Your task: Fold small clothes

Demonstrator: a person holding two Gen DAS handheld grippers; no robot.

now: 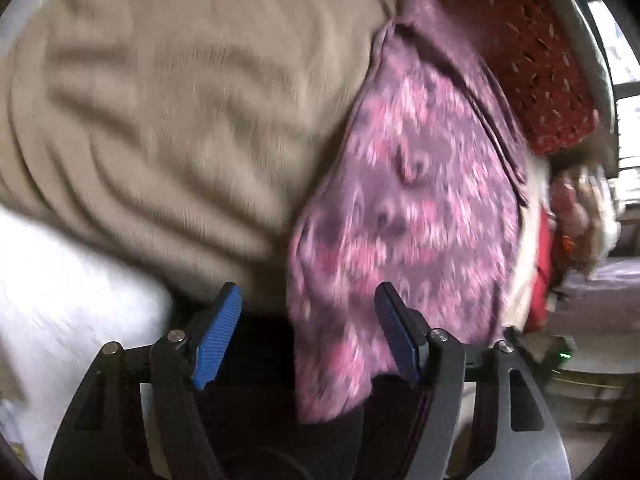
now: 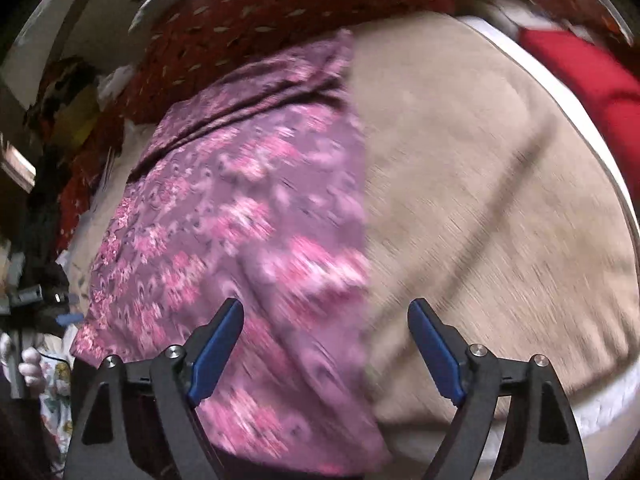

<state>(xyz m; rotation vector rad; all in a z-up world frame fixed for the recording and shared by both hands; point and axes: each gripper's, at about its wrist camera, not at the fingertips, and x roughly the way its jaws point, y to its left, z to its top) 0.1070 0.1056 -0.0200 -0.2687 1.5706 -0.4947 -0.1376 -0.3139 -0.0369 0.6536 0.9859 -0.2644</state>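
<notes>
both grippers, left gripper (image 1: 308, 320) and right gripper (image 2: 326, 334), are gaping wide, holding nothing; the purple floral cloth (image 2: 240, 216) is lying on the beige cloth (image 2: 480, 200), risking both layers getting pinched together.

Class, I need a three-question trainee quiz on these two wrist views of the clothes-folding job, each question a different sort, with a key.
1. True or false: the left gripper is clamped shut on the purple floral garment.
2. Multiple choice: on what does the purple floral garment lie? A) beige cloth B) bare metal tray C) green towel
3. Fill in: beyond the garment lies a dark ____ cloth with small pale marks.

Key
1. False: both its jaws stand apart, as do those of the right gripper.
2. A
3. red
</notes>
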